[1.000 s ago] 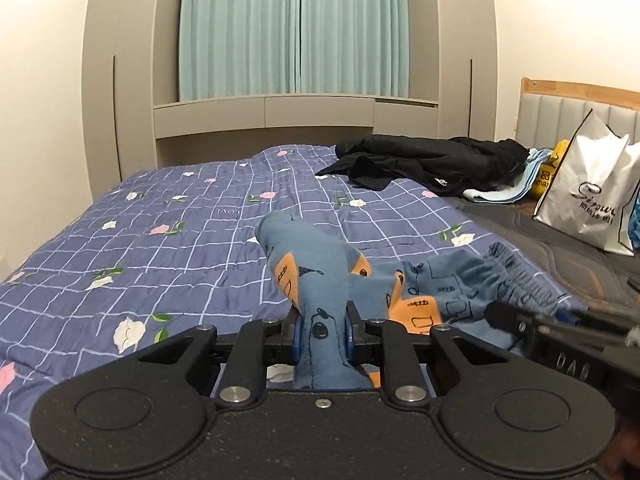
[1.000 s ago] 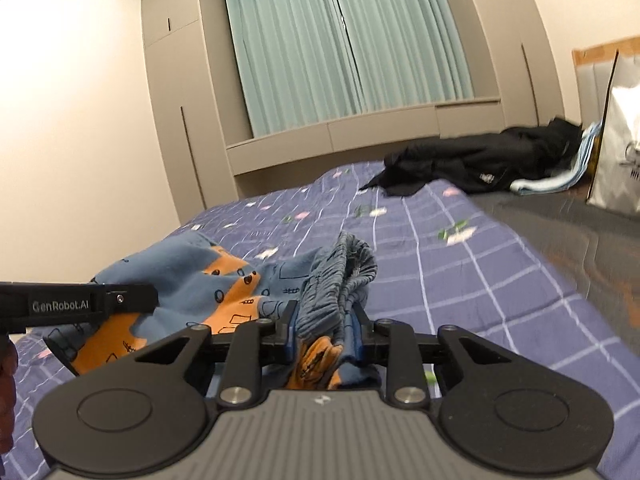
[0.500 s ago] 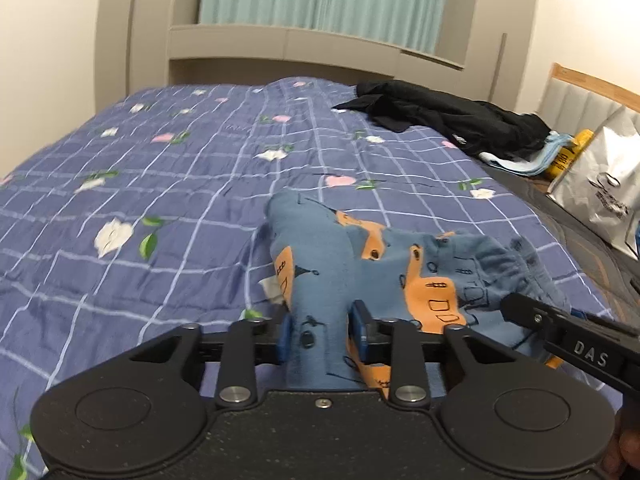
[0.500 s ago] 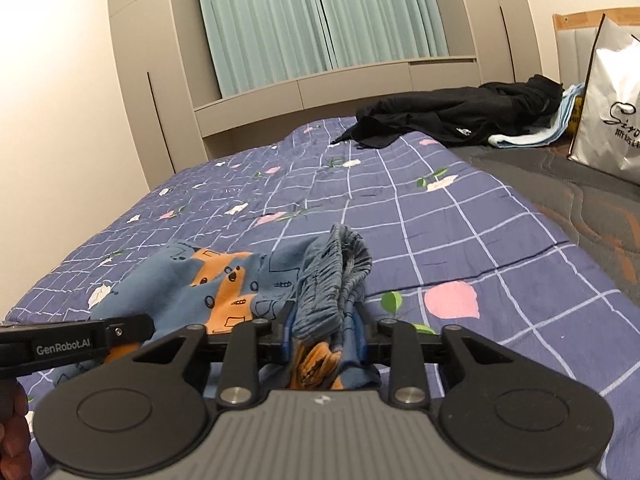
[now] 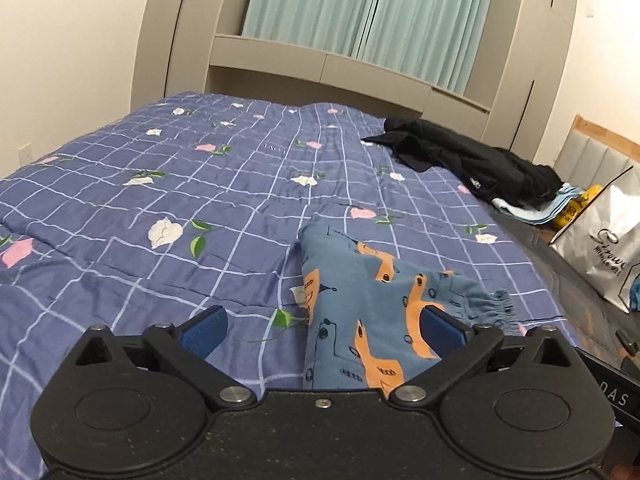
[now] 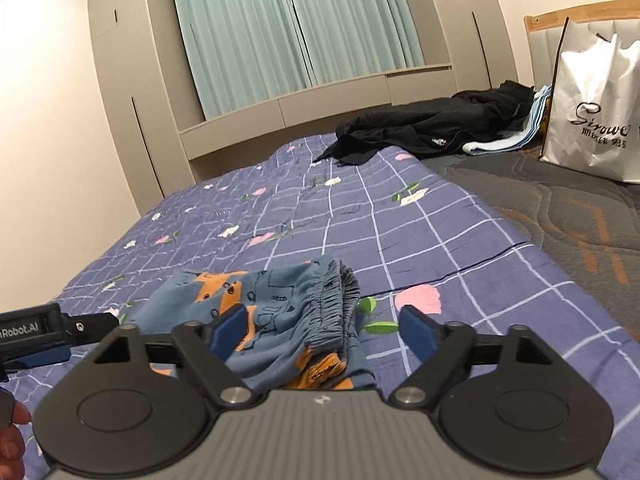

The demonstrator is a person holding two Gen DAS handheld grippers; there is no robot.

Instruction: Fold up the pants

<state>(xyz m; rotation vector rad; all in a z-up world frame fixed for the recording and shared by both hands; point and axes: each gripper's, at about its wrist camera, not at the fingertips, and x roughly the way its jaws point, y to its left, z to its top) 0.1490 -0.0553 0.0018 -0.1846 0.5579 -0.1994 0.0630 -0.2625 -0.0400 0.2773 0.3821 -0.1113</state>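
Both sets of jaws are opening, nothing pinched. Left gripper point(image 5: 322, 330): pads spread wide, the blue patterned pants point(image 5: 372, 312) lie between them on the quilt point(image 5: 168, 184), cloth draped against the right-hand pad but not clamped. Right gripper point(image 6: 322, 330): pads also apart, elastic waistband point(image 6: 340, 296) sitting in the gap, loose.

Pants are on the near part of the bed, bunched into a small folded stack, waistband end toward the right gripper, leg end toward the left one.

Risks from here:
- Cloth touching the left gripper's right-hand pad could snag and drag as that gripper backs off, pulling the top layer open.
- Waistband layers look stacked loosely, orange lining poking out underneath; a nudge from the right gripper could slide them out of line.
- Quilt is soft and rumpled, so the stack may slump or skew by itself.
- The two grippers sit close; the left one's bar shows at the edge of the right wrist view, so a collision is possible.

Containers: white shopping bag point(image 6: 596, 108) stands by the headboard, well apart from the pants; contents not visible. Black garment point(image 6: 432, 128) lies loose on the bed, not in anything.
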